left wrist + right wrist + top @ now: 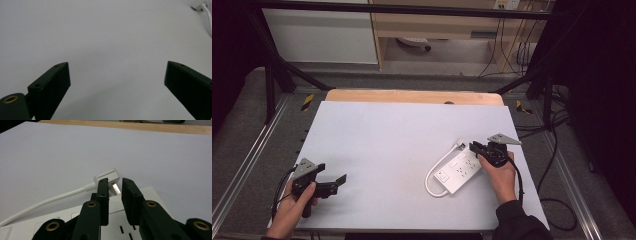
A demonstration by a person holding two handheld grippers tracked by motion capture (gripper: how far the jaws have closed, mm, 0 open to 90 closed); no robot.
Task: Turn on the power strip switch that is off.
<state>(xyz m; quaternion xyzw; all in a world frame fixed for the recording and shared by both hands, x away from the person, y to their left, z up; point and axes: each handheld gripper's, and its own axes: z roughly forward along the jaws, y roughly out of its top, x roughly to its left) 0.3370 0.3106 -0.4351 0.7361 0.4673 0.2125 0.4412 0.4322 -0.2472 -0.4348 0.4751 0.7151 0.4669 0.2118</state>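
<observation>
Table point(377, 150) is carrying a white mat; the strip point(458, 172) is lying on it right under the right tongs point(475, 148), well apart from the left tongs point(339, 180)

Right tongs point(115, 188) are hanging over the strip's point(150, 195) far end, jaws a narrow gap apart, pads not pressing on anything. The plug point(108, 176) is sitting just beyond the tips, its metal pin point(115, 188) showing in the gap between them. Cord point(50, 200) is running off to the left of the jaws and, in the high view, looping point(432, 175) round the strip's near end

Left tongs point(117, 85) are resting wide open over bare mat, holding nothing; a bit of cord point(208, 17) is showing far off at upper right

Step in hand, as judged: the plug is being let go or lined up at the strip's end, grip not made. Next move is probably calling for a short advance so both pads flank the plug body, then a firm close; the left tongs may be needed to pin the strip

Hard to make out: whether the plug is lying flat or propped on the strip's edge; which socket, if any, is the target; the switch state. Strip's near half is cut off in the right gripper view
</observation>
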